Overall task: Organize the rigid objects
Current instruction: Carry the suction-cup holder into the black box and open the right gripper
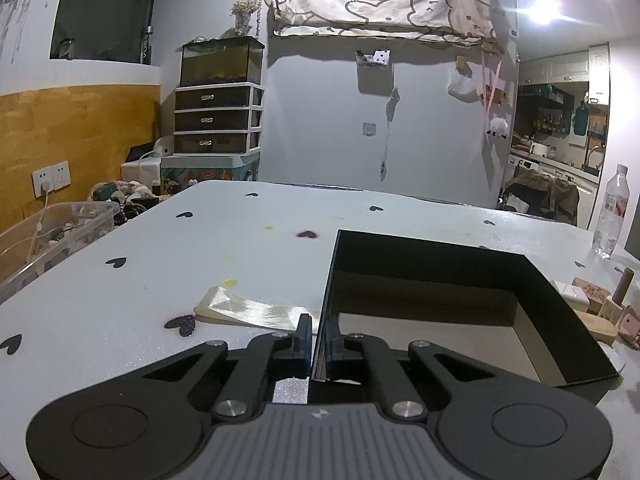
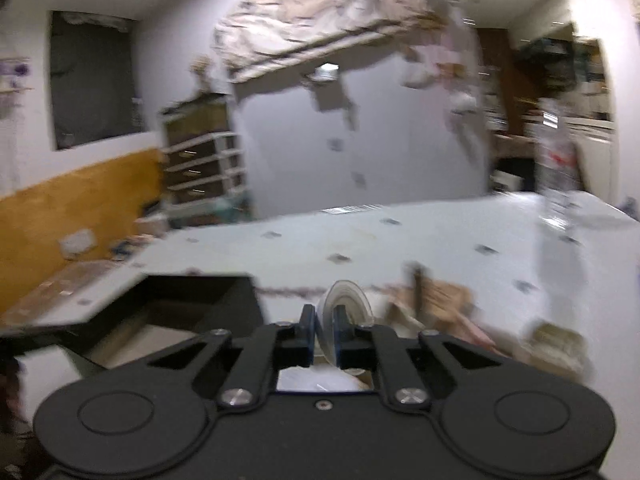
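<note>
Black box [image 1: 440, 280]: open-topped, rectangular, matte black walls, pale brownish floor, interior empty where visible; sits flat on the white table, its left wall clamped in the left gripper [image 1: 318, 340]. Clear tape roll [image 2: 346, 300]: transparent ring, on edge, pinched in the right gripper [image 2: 324, 336], to the right of the box; view blurred. Small wooden pieces [image 1: 596, 312] clustered on the table just right of the box

Both wrist views face forward, low over the table [image 1: 120, 240] – sharing the black box [image 1: 560, 320] (close).
</note>
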Motion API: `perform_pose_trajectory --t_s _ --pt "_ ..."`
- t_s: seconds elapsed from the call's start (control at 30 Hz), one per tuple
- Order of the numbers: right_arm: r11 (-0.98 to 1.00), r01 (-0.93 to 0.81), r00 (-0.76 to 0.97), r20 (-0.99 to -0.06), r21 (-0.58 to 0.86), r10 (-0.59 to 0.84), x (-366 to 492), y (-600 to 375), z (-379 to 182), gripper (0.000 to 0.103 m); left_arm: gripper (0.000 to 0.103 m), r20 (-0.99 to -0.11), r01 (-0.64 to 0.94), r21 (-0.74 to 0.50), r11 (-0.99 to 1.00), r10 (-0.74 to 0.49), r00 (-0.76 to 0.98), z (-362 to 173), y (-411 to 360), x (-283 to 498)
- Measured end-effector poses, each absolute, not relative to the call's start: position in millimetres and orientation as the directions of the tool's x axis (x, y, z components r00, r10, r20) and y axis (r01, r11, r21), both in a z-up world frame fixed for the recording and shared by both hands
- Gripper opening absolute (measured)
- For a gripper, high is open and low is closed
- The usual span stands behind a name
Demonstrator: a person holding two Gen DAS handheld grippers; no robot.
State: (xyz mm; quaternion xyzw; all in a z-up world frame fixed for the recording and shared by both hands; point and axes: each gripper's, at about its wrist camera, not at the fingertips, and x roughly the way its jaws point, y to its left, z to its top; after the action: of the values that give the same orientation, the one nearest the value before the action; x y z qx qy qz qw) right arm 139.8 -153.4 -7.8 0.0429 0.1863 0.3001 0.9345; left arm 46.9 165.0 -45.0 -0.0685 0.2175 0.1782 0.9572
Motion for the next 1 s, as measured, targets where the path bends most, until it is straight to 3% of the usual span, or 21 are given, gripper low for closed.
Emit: perform_pose_trajectory --t_s 0.2,0.33,0.7,0.87,1.0 --pt "0.629 -0.738 0.532 -0.364 0.245 0.765 168.2 -77.2 18.2 0.009 0.005 -0.437 -0.366 -0.076 0.927 0.299 0.848 -46.1 167.9 46.1" --pt "0.577 -0.790 0.449 -0.446 0.207 0.774 186.5 -15.9 17.0 0.009 0.005 -0.434 -0.358 -0.094 0.929 0.286 0.854 -48.5 171.9 45.3" --pt "0.370 -0.904 0.412 -0.673 -0.215 0.614 187.2 103.2 -14.2 0.009 0.005 -0.437 -0.325 -0.123 0.938 0.243 0.866 -53.0 178.7 48.5" --pt "0.217 -0.883 0.460 -0.679 -0.415 0.572 167.5 128.6 -27.9 0.009 0.005 -0.432 -0.312 -0.143 0.939 0.224 0.874 -55.6 182.3 48.9" --pt "0.164 -0.864 0.477 -0.669 -0.476 0.570 156.1 141.2 -31.5 0.010 0.004 -0.429 -0.303 -0.162 0.939 0.209 0.879 -56.8 185.0 48.9"
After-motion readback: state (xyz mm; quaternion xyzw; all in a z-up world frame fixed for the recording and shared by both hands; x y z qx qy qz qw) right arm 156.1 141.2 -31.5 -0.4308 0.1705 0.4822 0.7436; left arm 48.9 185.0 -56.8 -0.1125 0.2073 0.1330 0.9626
